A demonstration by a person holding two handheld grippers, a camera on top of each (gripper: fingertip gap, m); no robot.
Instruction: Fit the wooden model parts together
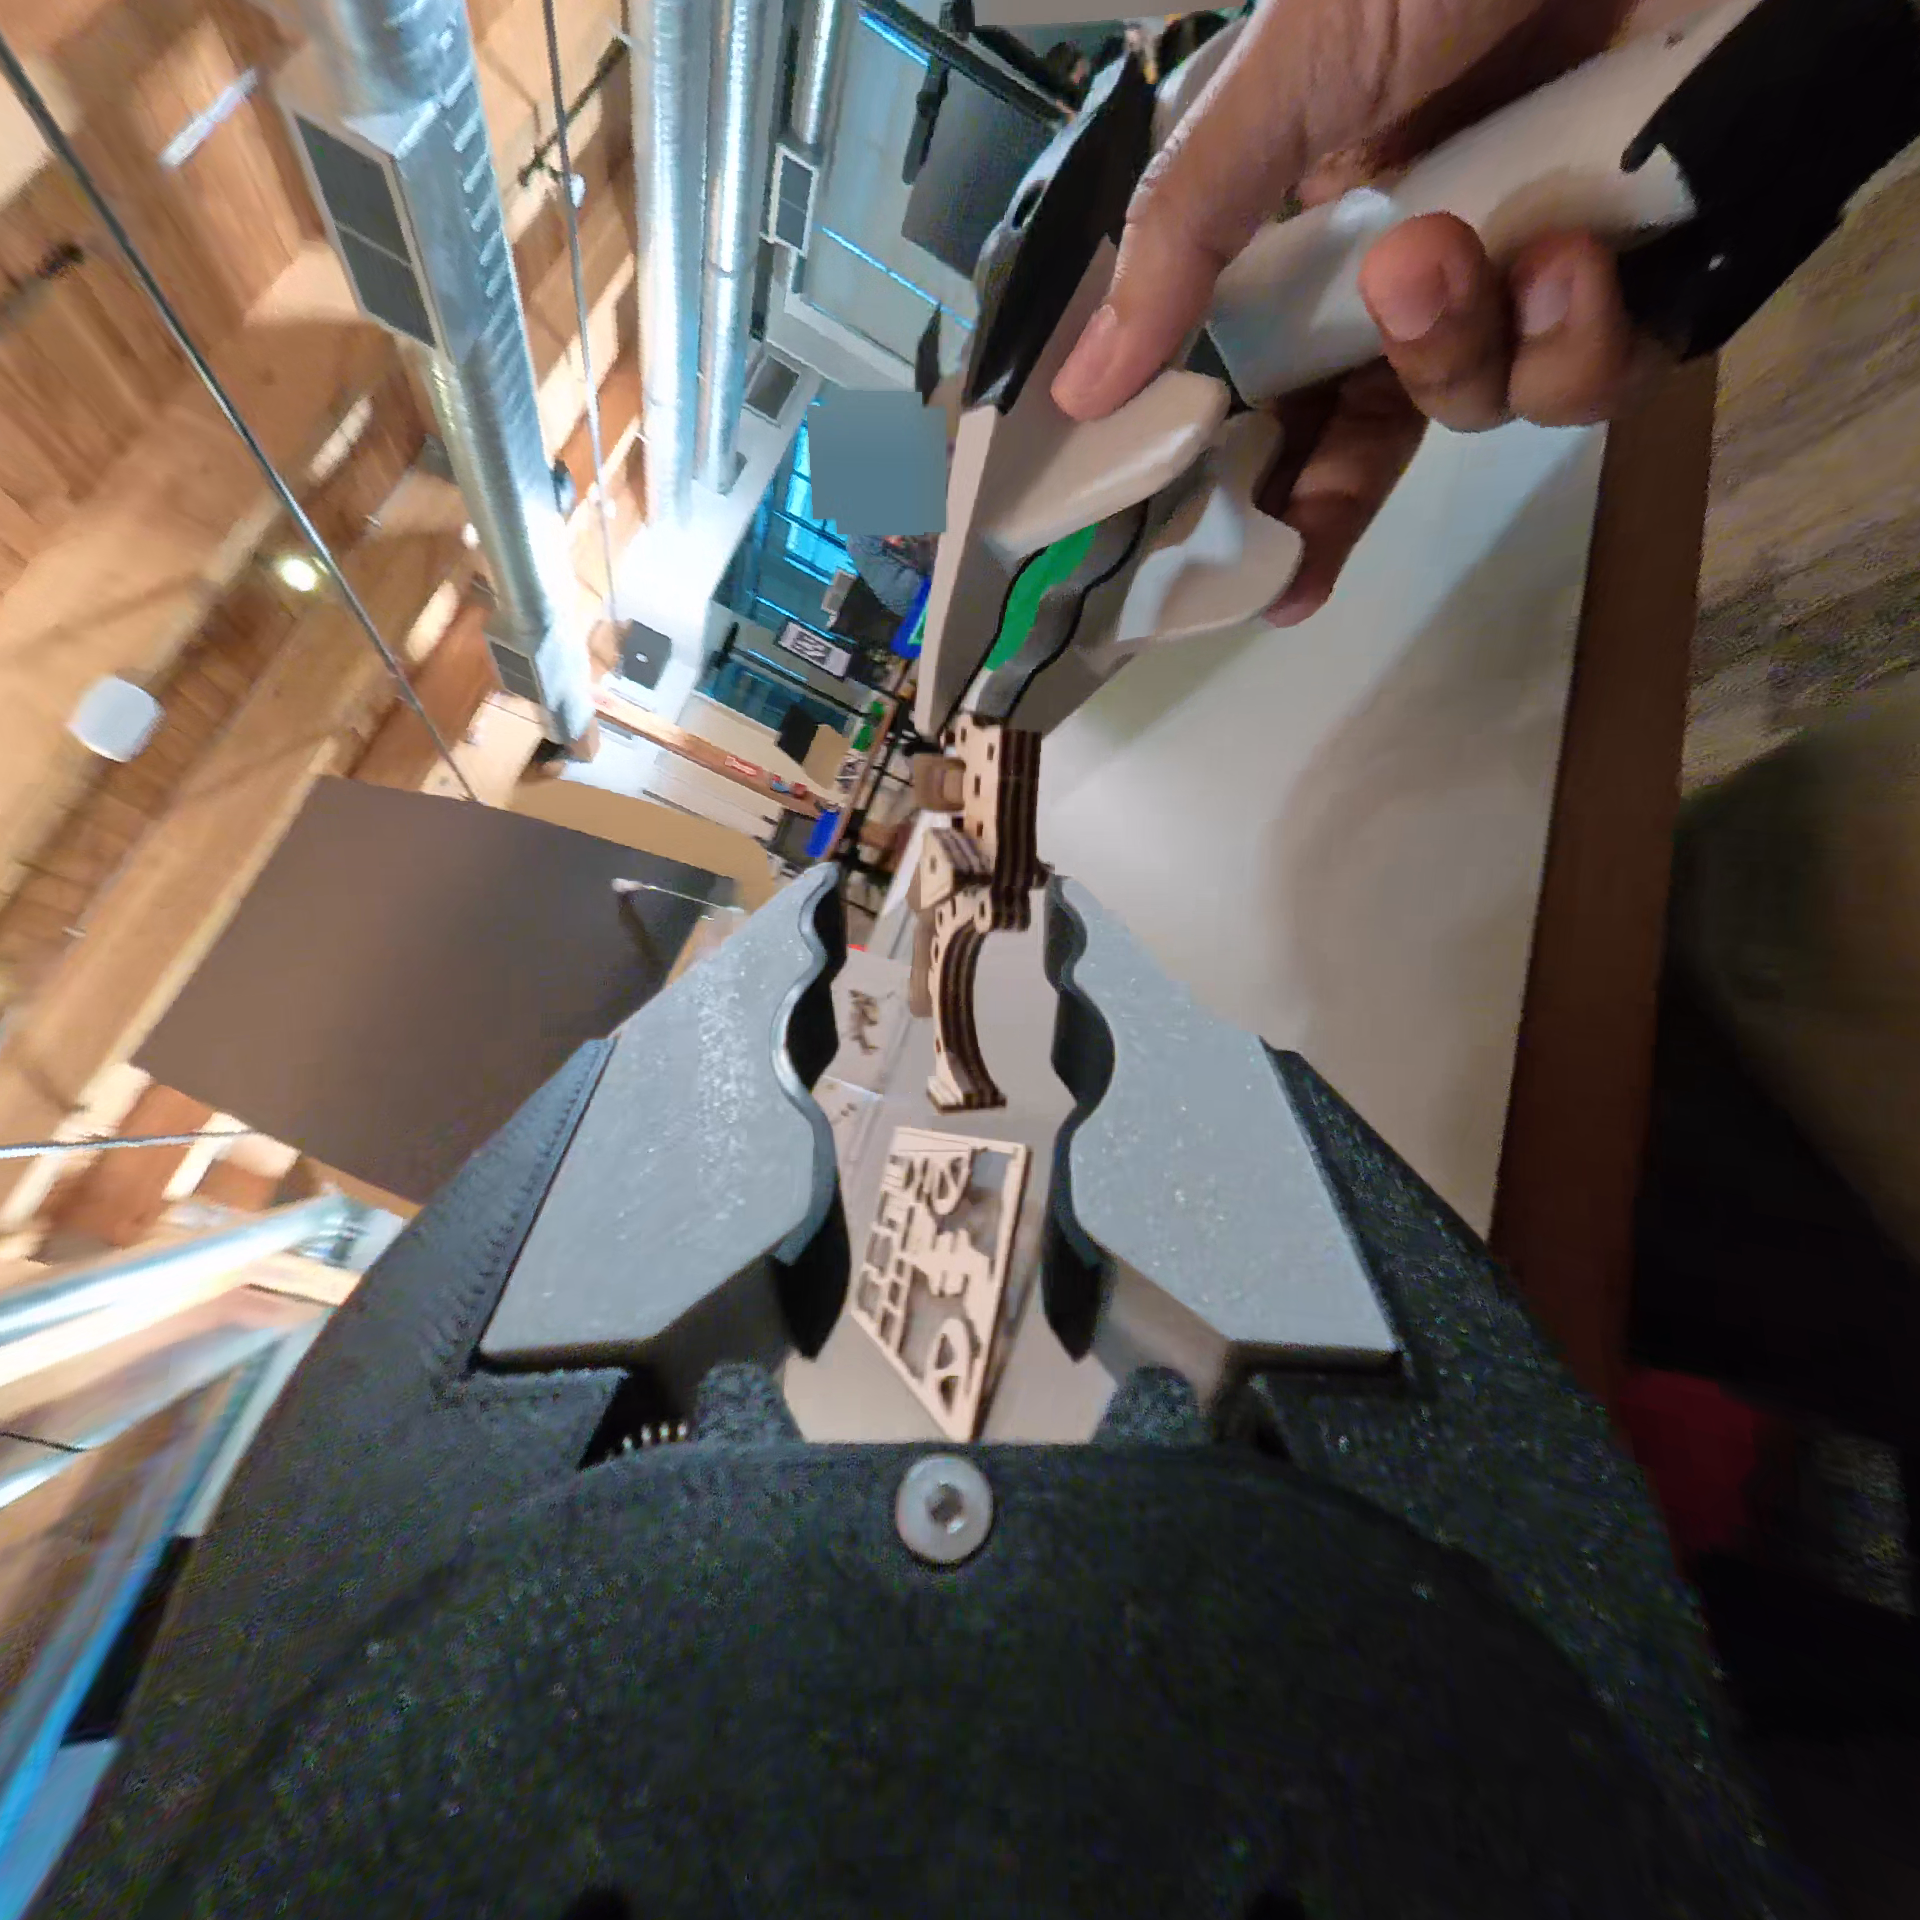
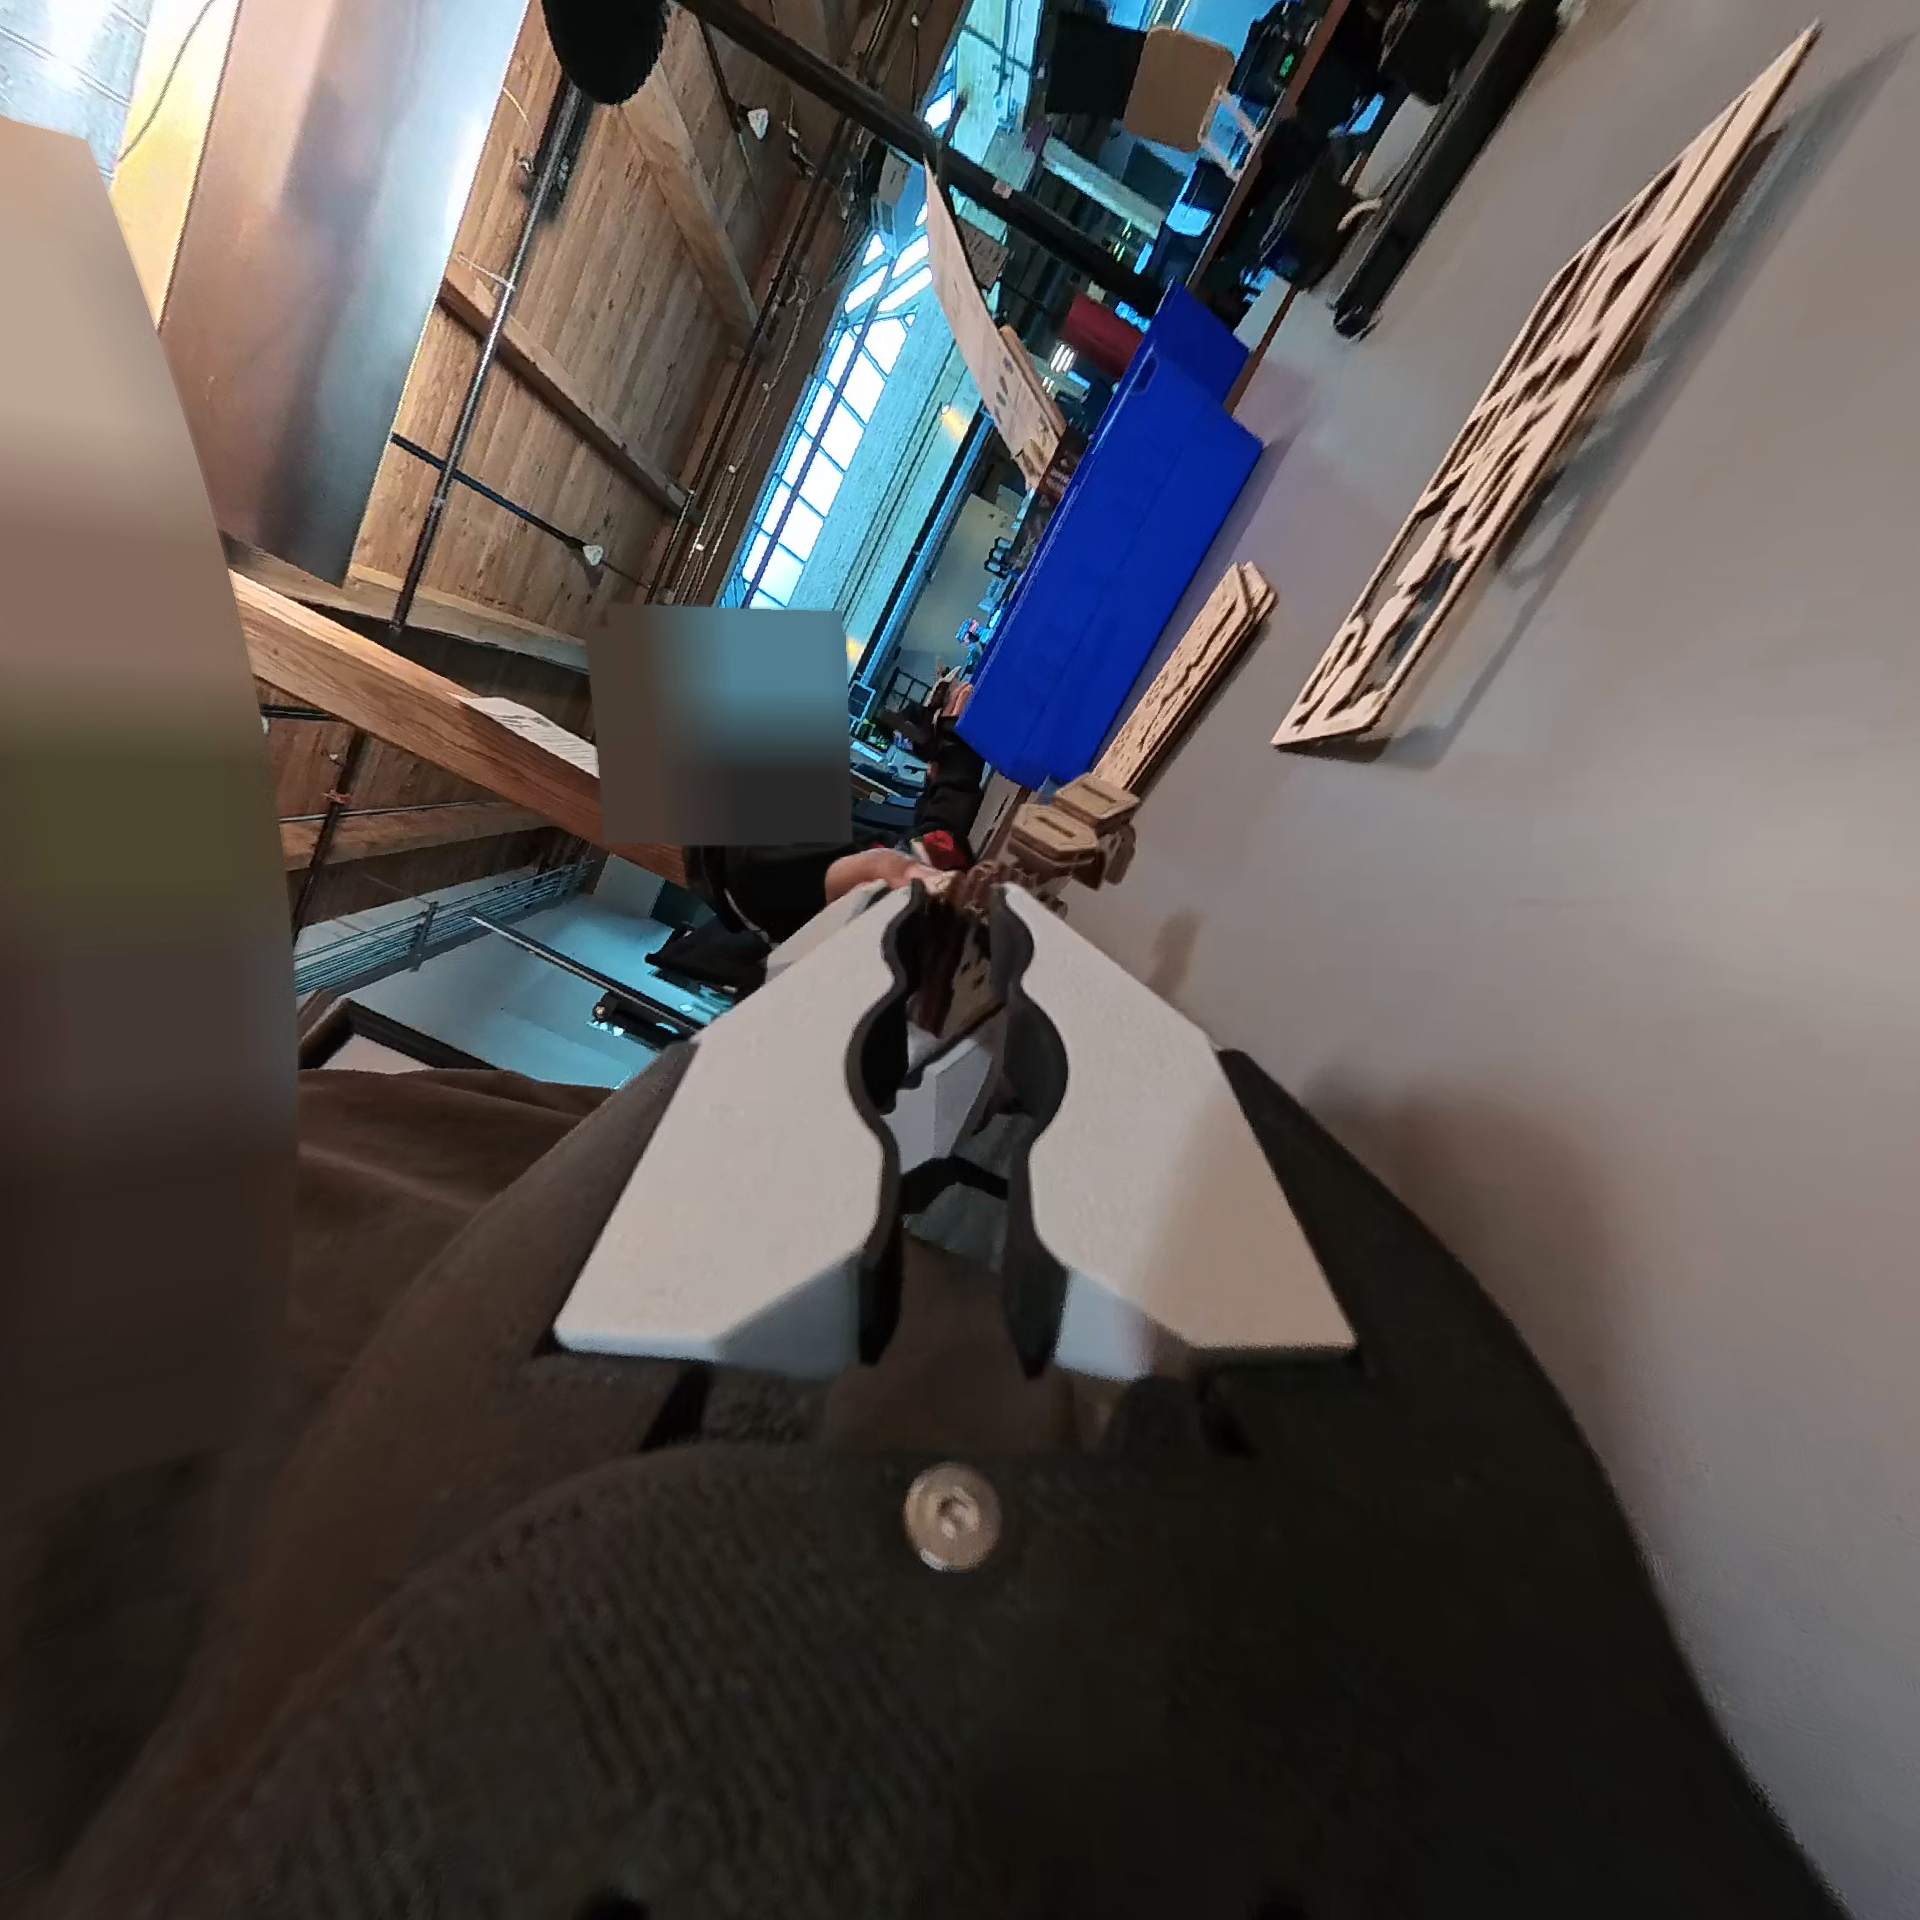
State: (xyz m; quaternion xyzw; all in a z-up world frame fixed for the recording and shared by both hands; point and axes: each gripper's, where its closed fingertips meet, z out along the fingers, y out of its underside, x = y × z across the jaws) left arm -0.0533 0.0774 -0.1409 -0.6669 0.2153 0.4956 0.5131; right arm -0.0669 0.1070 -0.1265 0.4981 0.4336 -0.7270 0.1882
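Note:
In the left wrist view a layered wooden model (image 1: 977,935) with a curved leg hangs over the white table (image 1: 1299,831). My right gripper (image 1: 961,727), light grey and held by a hand (image 1: 1351,260), grips its top end. My left gripper (image 1: 945,899) is open, its dark fingertips (image 1: 1075,935) on either side of the model's middle; I cannot tell if they touch it. In the right wrist view my right gripper (image 2: 956,904) is shut on the brown model piece (image 2: 961,977). A further wooden block part (image 2: 1075,831) of the model shows just beyond the tips.
A wooden sheet with cut-out shapes (image 1: 935,1278) lies on the table under the left gripper. In the right wrist view, two more cut-out sheets (image 2: 1558,416) (image 2: 1195,675) lie on the table (image 2: 1558,1039), with a blue box (image 2: 1112,582) behind. The table's wooden edge (image 1: 1600,831) is near.

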